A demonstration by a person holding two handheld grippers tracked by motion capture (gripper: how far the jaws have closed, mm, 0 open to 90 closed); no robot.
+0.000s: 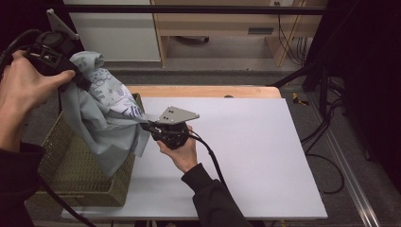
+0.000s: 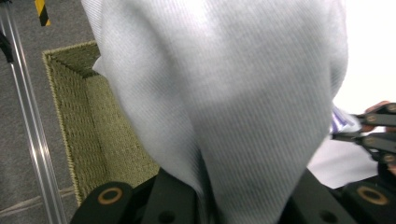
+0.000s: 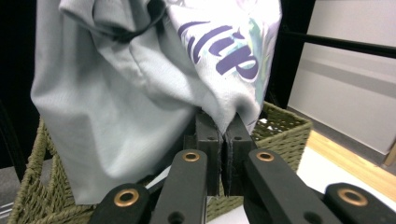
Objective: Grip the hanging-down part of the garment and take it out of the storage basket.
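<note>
T-shirt [image 1: 106,118] | over basket [image 1: 71,165] | left gripper [image 1: 78,78] raised, right gripper [image 1: 147,126] low | both jaws clamped on cloth

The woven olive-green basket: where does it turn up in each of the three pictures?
High view: the woven olive-green basket sits at the table's left edge, under the hanging pale grey printed shirt.
Left gripper view: left of centre, seen from above, beside the shirt.
Right gripper view: low, behind the shirt and jaws.
Shared landmark: that shirt.

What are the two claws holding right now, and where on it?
Both hold the grey shirt above the basket. The left claw grips a bunched part at its top; the right claw is shut on an edge fold by the purple print.
</note>
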